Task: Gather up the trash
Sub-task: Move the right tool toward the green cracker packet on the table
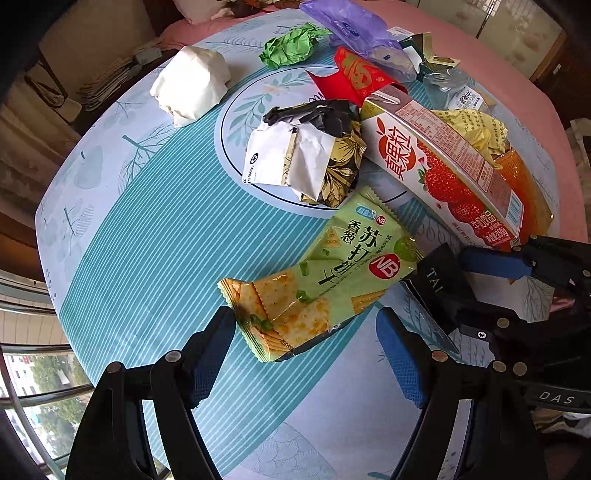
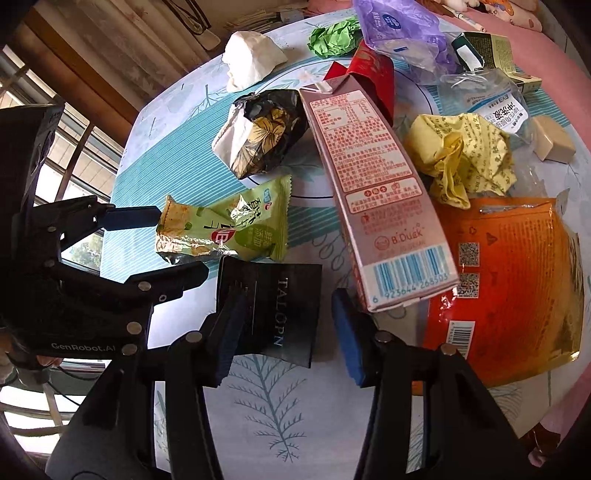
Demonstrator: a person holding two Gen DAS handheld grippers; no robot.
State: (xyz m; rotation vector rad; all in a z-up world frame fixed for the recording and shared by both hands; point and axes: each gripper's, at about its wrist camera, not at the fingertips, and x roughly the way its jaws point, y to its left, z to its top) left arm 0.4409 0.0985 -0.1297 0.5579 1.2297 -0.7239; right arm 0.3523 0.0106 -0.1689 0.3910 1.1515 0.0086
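Observation:
A green cracker wrapper lies on the blue patterned tablecloth. My left gripper is open, its blue pads on either side of the wrapper's torn near end. In the right wrist view the same wrapper sits between the left gripper's fingers. A black packet marked TALOPN lies flat just beside it. My right gripper stands open over that packet, the left pad above its edge. The packet and the right gripper also show at the right of the left wrist view.
A strawberry milk carton leans over an orange bag and crumpled yellow paper. A black floral wrapper, white paper wad, green paper ball, red packet and purple bag lie farther back.

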